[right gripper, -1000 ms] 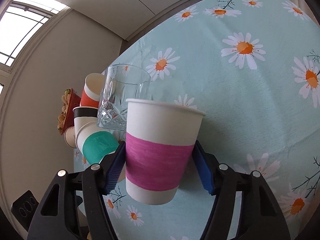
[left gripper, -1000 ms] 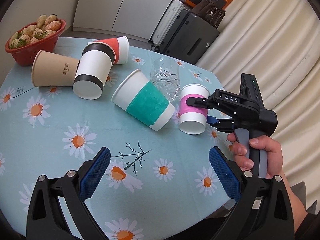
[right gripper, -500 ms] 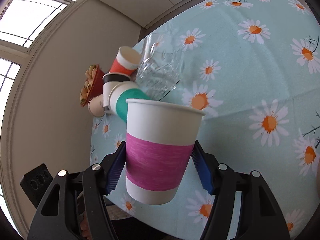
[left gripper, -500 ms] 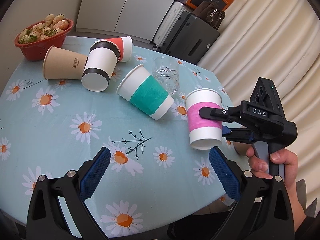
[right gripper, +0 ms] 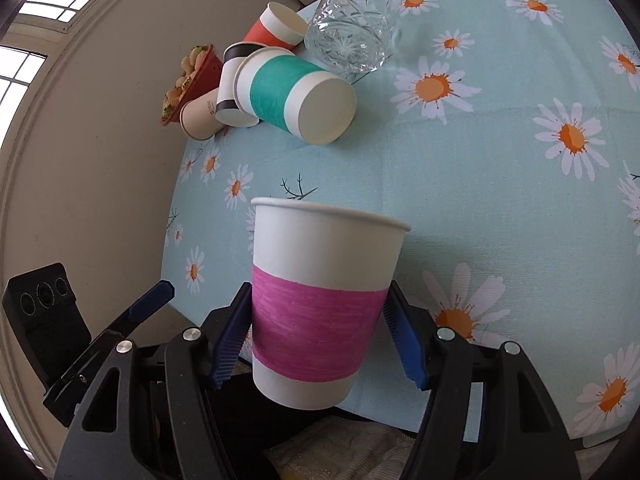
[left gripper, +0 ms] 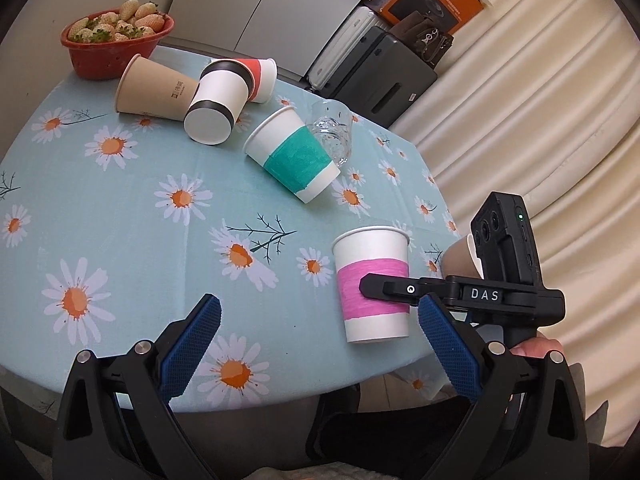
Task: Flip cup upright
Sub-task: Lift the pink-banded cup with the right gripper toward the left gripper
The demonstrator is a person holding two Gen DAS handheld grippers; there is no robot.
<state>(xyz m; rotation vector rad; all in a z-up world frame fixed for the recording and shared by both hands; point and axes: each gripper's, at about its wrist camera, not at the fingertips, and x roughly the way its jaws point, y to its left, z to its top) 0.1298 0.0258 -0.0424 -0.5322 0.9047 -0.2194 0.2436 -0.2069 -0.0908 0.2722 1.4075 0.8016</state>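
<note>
A white paper cup with a pink band [left gripper: 372, 284] is upright, mouth up, near the table's front right edge. My right gripper [right gripper: 320, 332] is shut on the pink-banded cup [right gripper: 320, 300], its blue pads on both sides of the pink band; it also shows in the left wrist view [left gripper: 376, 288]. I cannot tell whether the cup's base touches the cloth. My left gripper [left gripper: 316, 344] is open and empty, low over the front edge, left of the cup.
Lying on their sides on the daisy tablecloth [left gripper: 140, 220]: a teal-banded cup [left gripper: 296, 160], a black-banded cup [left gripper: 216, 104], a tan cup [left gripper: 152, 88], a red cup [left gripper: 260, 76]. A clear glass [left gripper: 332, 136] and a red strawberry bowl [left gripper: 116, 44] stand further back. Another tan cup [left gripper: 460, 260] is at the right edge.
My right gripper carried the pink-banded cup away from the glass toward the table's front right edge, keeping it upright. The left gripper drew back, still open.
</note>
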